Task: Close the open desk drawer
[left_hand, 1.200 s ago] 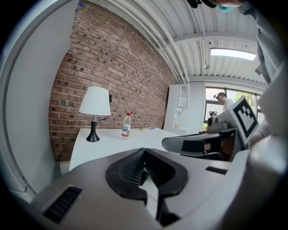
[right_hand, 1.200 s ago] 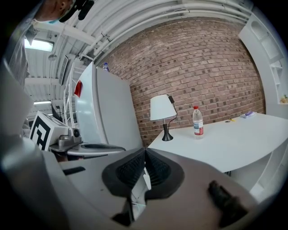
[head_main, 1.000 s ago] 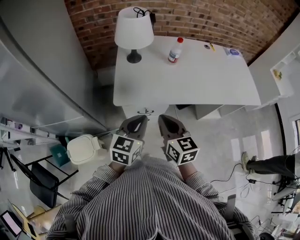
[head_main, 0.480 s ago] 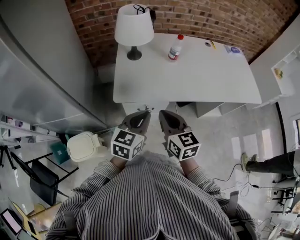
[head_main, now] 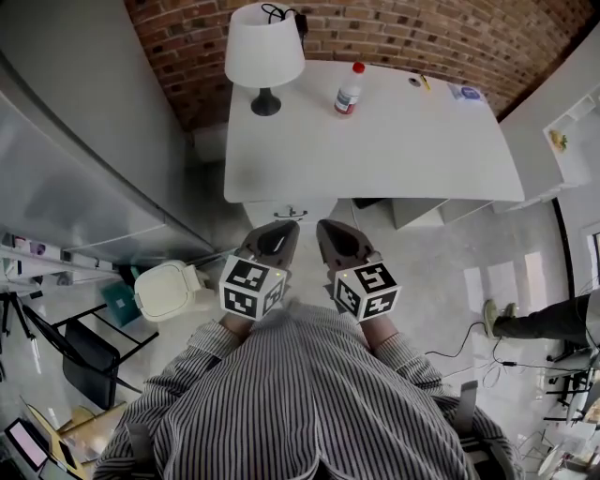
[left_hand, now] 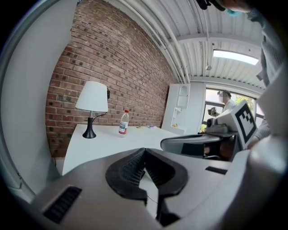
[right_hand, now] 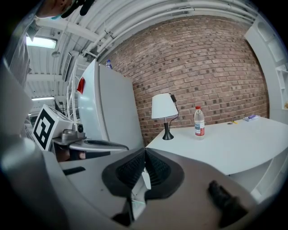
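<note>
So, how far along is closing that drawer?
Nothing looks done yet: the drawer sticks out from under the desk. In hand: the left hand-held gripper and right hand-held gripper, both shut and empty, hover short of it. Left: reaching its front and pushing it in.

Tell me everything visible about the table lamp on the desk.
The table lamp has a white tapered shade on a slim dark stem with a round dark base. It stands upright on the far left corner of the white desk, by the brick wall. A black cord loops behind its top.
</note>
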`<state>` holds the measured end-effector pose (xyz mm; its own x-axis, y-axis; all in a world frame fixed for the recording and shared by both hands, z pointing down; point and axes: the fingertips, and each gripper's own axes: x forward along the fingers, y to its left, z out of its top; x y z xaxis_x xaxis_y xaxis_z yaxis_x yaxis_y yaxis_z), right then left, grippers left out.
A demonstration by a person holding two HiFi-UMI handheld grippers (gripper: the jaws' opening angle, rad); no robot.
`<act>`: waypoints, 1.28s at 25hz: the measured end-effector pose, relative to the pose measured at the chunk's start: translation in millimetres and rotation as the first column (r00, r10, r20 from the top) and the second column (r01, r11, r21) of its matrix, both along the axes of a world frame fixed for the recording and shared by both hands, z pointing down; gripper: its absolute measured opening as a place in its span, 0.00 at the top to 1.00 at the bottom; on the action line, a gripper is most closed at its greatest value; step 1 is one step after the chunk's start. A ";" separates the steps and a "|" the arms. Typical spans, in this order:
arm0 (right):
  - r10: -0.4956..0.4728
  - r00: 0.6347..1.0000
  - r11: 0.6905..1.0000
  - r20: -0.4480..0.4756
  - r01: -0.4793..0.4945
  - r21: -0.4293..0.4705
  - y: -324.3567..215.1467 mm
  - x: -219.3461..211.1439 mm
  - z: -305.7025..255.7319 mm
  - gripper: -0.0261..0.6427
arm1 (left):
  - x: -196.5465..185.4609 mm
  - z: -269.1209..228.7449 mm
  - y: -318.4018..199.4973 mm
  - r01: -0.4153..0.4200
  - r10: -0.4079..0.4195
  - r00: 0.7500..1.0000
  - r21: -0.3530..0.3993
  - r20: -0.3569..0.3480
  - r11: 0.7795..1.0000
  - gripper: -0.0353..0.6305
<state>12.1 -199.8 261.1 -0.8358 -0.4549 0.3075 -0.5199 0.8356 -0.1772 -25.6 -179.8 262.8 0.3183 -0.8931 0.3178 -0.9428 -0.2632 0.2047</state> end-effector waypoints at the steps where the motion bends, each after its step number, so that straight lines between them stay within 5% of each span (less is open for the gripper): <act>1: -0.001 1.000 1.000 -0.001 0.001 0.000 0.4 -0.1 0.5 0.94 | -0.3 0.4 0.3 0.001 -0.001 1.000 -0.001 0.000 1.000 0.93; 32: -0.030 0.999 0.999 -0.027 0.030 -0.023 10.4 -7.6 8.2 0.94 | -5.2 4.5 3.4 0.020 -0.020 1.000 -0.015 -0.002 1.000 0.93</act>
